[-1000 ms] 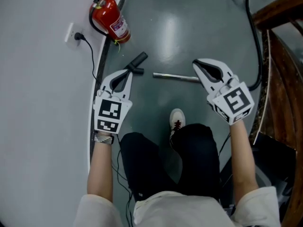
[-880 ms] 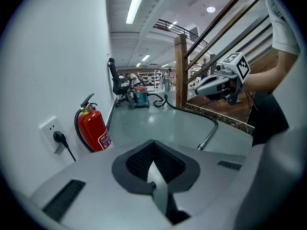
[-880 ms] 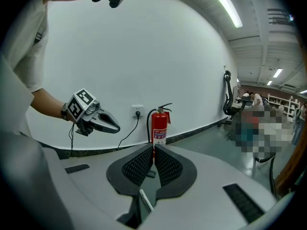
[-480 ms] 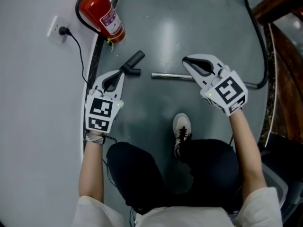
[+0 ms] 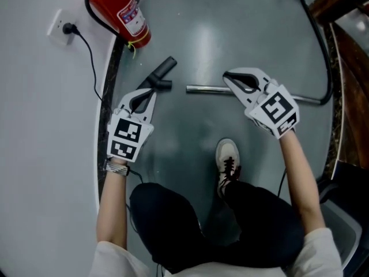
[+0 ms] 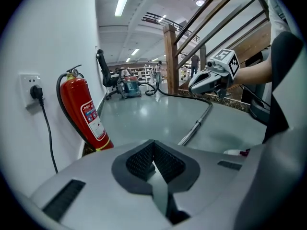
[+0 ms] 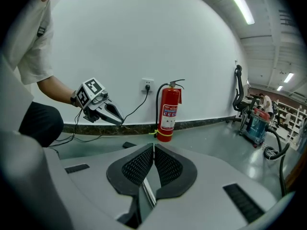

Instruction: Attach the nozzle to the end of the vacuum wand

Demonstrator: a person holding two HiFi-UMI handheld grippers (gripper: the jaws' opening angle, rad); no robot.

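The black nozzle (image 5: 162,73) lies on the grey floor near the wall. To its right lies the metal wand (image 5: 207,89), running right under my right hand; it also shows in the left gripper view (image 6: 194,127). In the head view, my left gripper (image 5: 151,89) hovers just below the nozzle, shut, with nothing in it. Over the wand's middle my right gripper (image 5: 227,77) is shut and empty too. Each gripper view shows its ribbed pads (image 6: 163,163) (image 7: 165,166) pressed together. A corner of the nozzle (image 7: 129,145) peeks over the right gripper's body.
A red fire extinguisher (image 5: 119,11) stands against the white wall, next to a socket with a black cord (image 5: 86,45). A black hose (image 5: 318,45) curves along the wooden railing at right. The person's white shoe (image 5: 229,160) is planted below the wand.
Both grippers have sunk toward the floor, the left closing on the nozzle and the right on the wand. The person has crouched lower. Both stay shut.
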